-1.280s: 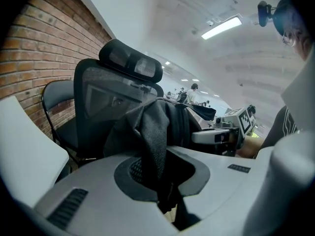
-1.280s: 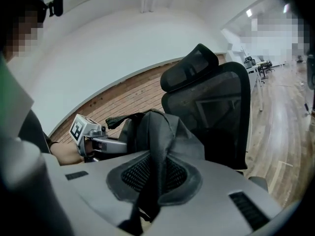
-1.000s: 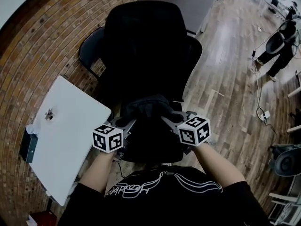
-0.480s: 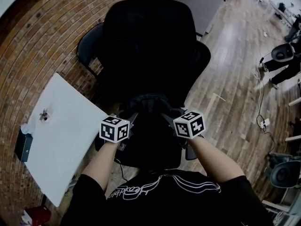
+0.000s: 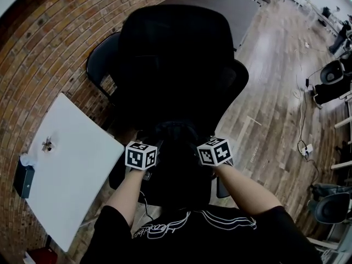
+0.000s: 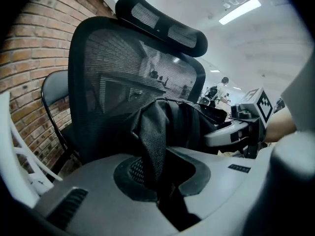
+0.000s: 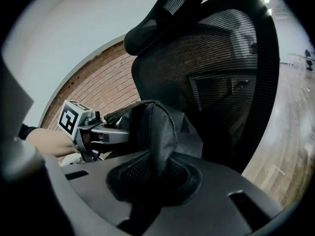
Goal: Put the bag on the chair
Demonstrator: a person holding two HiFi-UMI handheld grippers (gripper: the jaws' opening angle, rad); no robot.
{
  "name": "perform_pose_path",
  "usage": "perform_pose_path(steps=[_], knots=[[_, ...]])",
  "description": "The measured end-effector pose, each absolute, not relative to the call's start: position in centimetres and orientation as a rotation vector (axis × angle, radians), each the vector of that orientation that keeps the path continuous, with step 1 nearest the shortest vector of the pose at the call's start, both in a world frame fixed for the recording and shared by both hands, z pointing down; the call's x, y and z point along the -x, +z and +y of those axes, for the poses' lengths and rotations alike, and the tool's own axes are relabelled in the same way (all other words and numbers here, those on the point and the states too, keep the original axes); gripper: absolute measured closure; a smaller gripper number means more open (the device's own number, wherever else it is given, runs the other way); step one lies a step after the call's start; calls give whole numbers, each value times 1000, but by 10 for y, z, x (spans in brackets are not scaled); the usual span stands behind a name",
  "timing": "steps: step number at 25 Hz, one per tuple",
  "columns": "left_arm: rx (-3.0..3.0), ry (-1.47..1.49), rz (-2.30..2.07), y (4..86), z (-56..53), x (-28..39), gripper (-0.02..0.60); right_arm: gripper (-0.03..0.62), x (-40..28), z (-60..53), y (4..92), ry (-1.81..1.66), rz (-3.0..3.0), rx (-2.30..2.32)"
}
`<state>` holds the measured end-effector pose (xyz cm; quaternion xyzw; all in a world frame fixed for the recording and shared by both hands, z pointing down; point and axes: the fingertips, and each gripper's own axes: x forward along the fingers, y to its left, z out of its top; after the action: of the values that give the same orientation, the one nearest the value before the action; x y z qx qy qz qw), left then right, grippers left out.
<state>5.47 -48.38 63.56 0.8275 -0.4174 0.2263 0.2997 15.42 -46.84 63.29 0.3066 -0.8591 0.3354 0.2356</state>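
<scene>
While it hung from both grippers, bag [image 5: 175, 130]: black fabric, bunched up, held in front of the chair's [image 5: 176, 54] backrest and over its seat; whether it touched the seat could not be told.
Left gripper [image 6: 160, 178]: jaws nearly together, pinching a fold of the bag at the end nearer the white table [image 5: 71, 164].
Right gripper [image 7: 152, 176]: jaws just as narrow, clamped on a fold at the bag's other end.
Change: over the last second both grippers had carried the bag further in toward the chair's backrest and drawn closer together; neither grip had altered.
Meaning: the carry looked nearly over; lowering the bag and letting go seemed to remain.
White table: beside the chair, untouched.
</scene>
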Motion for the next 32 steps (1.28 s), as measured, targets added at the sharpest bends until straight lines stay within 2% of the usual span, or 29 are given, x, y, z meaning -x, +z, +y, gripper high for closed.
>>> perform_pose_path(steps=[14, 18, 22, 24, 29, 32], knots=[[-2177, 560, -1104, 658, -475, -51, 513, 548, -154, -466, 657, 976, -2342, -840], [-2136, 560, -1113, 660, -471, -43, 442, 399, -155, -467, 645, 1017, -2390, -882], [-2115, 533, -1159, 656, -465, -35, 258, 276, -168, -461, 634, 898, -2380, -919], [-2114, 514, -1169, 654, -458, -29, 246, 250, -177, -454, 627, 832, -2376, -931], [-2098, 513, -1161, 645, -426, -19, 235, 249, -187, -424, 603, 818, -2399, -939], [-2104, 542, -1144, 629, -397, -19, 235, 283, -179, -393, 582, 804, -2439, -917]])
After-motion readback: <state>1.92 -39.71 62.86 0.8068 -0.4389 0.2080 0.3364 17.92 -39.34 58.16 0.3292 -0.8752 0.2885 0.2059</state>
